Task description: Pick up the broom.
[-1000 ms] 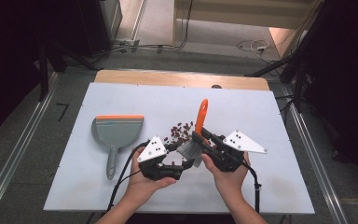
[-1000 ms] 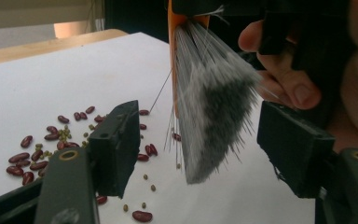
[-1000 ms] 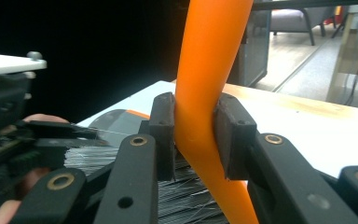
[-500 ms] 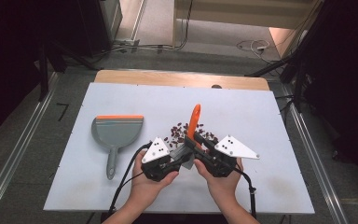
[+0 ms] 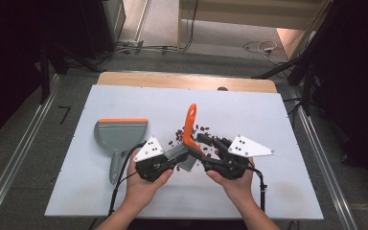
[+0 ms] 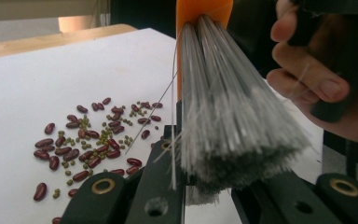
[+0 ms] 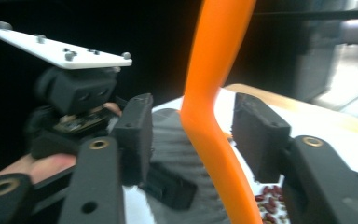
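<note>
A hand brush with an orange handle and grey bristles stands tilted over the white table. My left gripper is shut on the brush's bristle end; its jaws have just been closing on it. My right gripper is open and its jaws have just been opening. The handle passes between them, with a gap to each pad. Several red beans and small green beans lie scattered behind the brush.
A grey dustpan with an orange lip lies at the left of the table, handle toward me. A wooden strip borders the far edge. The right hand sits close beside the bristles.
The brush has swung from the right gripper's grip toward the left gripper. The left jaws closed on the bristle end, and the right jaws opened off the handle.
</note>
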`<state>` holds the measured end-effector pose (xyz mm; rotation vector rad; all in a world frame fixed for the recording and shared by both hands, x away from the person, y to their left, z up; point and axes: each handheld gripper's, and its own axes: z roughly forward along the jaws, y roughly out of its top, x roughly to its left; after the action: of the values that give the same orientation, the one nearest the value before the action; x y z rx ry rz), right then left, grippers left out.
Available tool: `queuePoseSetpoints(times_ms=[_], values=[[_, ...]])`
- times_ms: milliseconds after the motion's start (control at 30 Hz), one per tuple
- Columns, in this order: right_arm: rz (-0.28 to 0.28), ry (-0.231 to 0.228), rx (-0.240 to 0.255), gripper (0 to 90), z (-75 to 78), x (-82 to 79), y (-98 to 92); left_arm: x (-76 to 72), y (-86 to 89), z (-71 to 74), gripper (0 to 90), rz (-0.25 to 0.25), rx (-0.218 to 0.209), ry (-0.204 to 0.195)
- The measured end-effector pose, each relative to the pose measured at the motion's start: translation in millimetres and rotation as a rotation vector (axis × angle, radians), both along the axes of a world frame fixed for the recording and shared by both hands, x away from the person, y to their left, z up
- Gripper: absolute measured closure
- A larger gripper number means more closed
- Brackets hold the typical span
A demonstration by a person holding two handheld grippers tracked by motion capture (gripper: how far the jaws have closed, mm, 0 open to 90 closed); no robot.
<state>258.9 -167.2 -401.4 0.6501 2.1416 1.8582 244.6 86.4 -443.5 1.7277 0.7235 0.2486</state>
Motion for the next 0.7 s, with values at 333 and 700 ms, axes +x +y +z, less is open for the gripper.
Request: queuePoseSetpoints(times_ms=[333, 700], values=[[0.212, 0.136, 0.009, 52.1, -7.9, 28.6, -25.3, 1.9, 21.6, 6.6, 85.7, -0.186, -0.077, -0.001], [0.419, 0.162, -0.044, 55.3, -8.7, 20.1, -7.4, -2.4, 13.3, 5.5, 85.6, -0.394, -0.082, 0.002]])
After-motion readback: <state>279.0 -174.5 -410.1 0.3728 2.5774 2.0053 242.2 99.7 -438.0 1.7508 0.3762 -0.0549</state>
